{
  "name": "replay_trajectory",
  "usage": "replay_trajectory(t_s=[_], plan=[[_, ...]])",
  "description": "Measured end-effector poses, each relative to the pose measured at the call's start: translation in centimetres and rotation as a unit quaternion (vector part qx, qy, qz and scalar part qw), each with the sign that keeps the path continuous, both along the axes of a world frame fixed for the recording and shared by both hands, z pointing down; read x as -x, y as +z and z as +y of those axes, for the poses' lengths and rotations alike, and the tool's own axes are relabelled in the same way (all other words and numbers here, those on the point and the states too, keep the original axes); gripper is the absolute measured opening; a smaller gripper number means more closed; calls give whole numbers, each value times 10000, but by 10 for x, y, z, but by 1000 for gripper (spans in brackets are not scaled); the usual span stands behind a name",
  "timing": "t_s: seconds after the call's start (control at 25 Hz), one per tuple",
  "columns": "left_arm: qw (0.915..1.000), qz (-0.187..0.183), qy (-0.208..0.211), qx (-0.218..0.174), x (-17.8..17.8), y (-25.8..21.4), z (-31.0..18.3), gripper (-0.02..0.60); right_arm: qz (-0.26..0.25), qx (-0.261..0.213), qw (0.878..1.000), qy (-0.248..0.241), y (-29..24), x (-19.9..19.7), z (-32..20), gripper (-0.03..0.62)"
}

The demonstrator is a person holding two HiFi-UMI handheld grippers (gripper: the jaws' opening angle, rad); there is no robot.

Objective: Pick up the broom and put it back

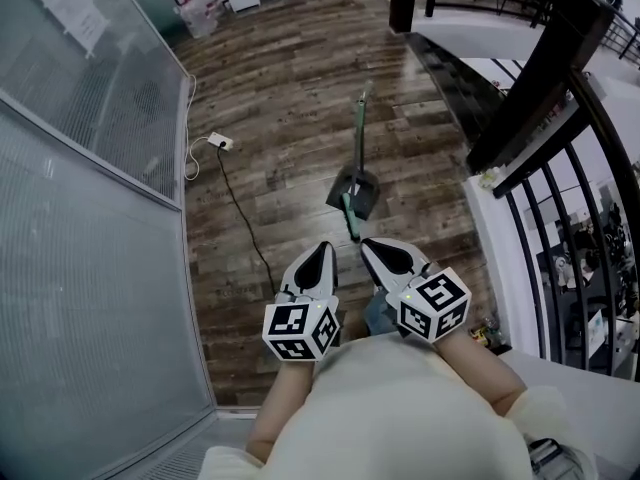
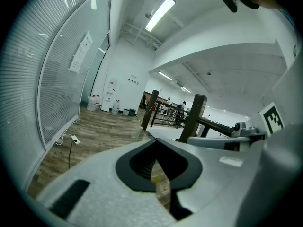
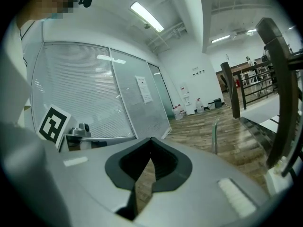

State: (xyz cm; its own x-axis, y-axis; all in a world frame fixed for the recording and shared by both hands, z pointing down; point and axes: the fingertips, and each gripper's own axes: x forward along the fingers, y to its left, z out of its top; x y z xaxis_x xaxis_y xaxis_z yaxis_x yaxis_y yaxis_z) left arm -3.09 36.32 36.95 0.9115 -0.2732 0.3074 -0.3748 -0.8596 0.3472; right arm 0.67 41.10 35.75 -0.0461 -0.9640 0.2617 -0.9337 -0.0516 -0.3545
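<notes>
Approach: we hold the left gripper (image 1: 320, 253) and the right gripper (image 1: 375, 248) closed on nothing, seemingly because the broom (image 1: 358, 143) stands ahead of their fingertips, not yet reached.

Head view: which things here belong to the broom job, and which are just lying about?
Job in hand:
- broom, standing upright ahead, untouched
- left hand-held gripper, shut, empty
- right hand-held gripper, shut, empty

Lying about:
- power strip with its cable
- water jugs at the far wall
- railing on the right
</notes>
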Motion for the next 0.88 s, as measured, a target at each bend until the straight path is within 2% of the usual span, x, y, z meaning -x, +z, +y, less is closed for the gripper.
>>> replay_trajectory(t_s=[0.88], plan=[[9989,-19,-465,91,-132,1,-45,8,27,64,9988,-486,1,-142,-42,5]])
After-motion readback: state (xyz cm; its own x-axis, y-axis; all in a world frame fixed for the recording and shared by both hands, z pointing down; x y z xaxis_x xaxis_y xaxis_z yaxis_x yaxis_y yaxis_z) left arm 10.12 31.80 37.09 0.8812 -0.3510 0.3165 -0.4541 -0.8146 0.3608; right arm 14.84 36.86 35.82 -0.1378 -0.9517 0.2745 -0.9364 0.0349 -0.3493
